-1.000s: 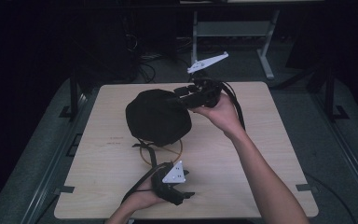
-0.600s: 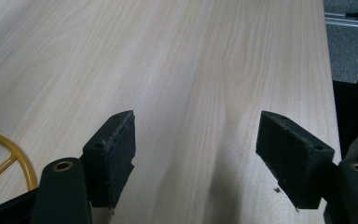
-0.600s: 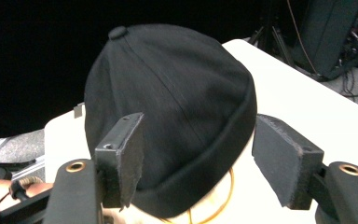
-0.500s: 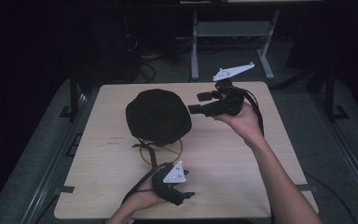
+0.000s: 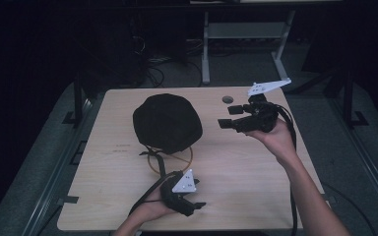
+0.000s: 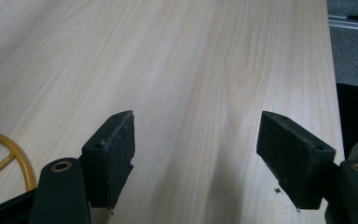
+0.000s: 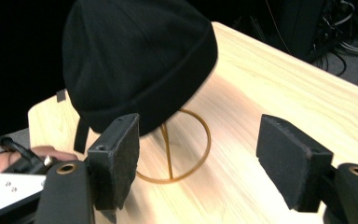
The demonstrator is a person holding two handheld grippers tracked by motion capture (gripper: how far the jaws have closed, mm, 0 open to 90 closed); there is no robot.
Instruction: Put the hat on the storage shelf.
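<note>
My right gripper has just been opening — nothing between its jaws, clear of the black hat. My left gripper gapes too — bare table beneath.

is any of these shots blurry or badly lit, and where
High view: dark surround, table lit, black hat shows little detail. Right gripper view: hat edge and yellow wire stand smeared by motion blur. Left gripper view: sharp, even light, soft shadows under the left claw.

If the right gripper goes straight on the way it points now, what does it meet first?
Most likely the black hat on its yellow wire stand. The right gripper, jaws open and empty, points at it across bare table. Depth is unclear.
</note>
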